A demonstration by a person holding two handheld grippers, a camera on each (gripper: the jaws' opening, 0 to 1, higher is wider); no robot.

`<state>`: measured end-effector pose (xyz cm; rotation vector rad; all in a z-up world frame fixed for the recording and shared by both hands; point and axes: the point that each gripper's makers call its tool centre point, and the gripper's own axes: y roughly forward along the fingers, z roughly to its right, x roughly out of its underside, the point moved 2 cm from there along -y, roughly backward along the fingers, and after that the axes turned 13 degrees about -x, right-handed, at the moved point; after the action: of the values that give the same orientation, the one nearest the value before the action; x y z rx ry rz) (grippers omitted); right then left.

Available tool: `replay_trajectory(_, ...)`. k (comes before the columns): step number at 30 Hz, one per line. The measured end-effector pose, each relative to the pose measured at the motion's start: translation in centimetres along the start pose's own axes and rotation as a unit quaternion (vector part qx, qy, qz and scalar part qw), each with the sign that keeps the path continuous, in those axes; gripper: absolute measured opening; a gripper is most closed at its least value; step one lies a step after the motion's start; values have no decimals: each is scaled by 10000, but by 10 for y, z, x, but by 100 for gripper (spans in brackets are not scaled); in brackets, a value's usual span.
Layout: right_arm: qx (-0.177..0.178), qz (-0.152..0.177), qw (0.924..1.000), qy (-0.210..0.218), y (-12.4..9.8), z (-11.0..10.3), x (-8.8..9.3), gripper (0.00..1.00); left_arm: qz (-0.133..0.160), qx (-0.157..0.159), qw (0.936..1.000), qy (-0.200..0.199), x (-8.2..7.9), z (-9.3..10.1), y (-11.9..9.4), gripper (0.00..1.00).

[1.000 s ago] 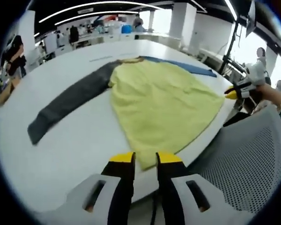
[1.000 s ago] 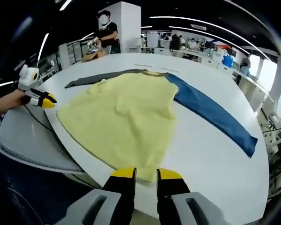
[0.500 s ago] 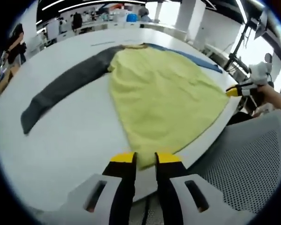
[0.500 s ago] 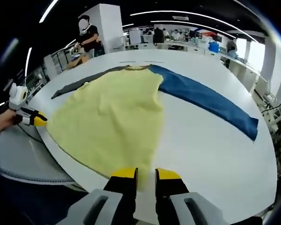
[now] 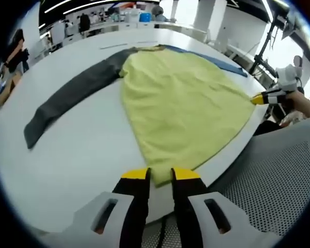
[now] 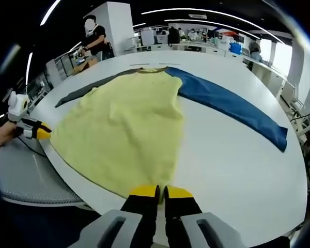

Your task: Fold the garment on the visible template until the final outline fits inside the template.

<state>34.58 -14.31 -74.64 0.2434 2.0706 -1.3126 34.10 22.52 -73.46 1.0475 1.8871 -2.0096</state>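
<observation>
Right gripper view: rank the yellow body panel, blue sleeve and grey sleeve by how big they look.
1. Yellow body panel, largest by far.
2. Blue sleeve.
3. Grey sleeve, smallest, but it lies farther off and partly behind the yellow, so that gap is unsure.

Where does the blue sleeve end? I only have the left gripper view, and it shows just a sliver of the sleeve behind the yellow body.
Observer: In the right gripper view the blue sleeve lies flat and nearly straight on the table. Its cuff stops short of the table's edge.
Operator: What are the right gripper's jaws doing?
Observer: The right gripper sits at the yellow hem with its jaws almost together. I cannot tell whether any cloth is caught between them.
</observation>
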Motion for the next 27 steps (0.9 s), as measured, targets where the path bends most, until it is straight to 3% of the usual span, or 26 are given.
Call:
replay_trajectory(4,-6,6,10000,23,0,0,-1,0,-47,80,9999,-88,4,0,0,17)
replay_trajectory(7,-10,-6,10000,16,0,0,-2,0,-288,87,9993,-202,12,2,0,16)
replay_trajectory(9,-14,-2,10000,25,0,-1,-2,0,-144,85,9998,-132,7,2,2,15)
replay_trajectory(12,-25,13,10000,48,0,-1,-3,0,-165,148,9996,-163,7,3,2,11)
replay_trajectory(16,-62,-30,10000,-24,-2,-2,-1,0,-119,186,9995,-243,6,2,0,0)
replay_trajectory(18,-68,-28,10000,-34,-4,-3,-1,0,-99,273,9987,-425,4,3,-2,0)
replay_trajectory(27,-140,-242,9996,-79,-12,-7,9,0,-266,294,9984,-396,11,7,-9,0)
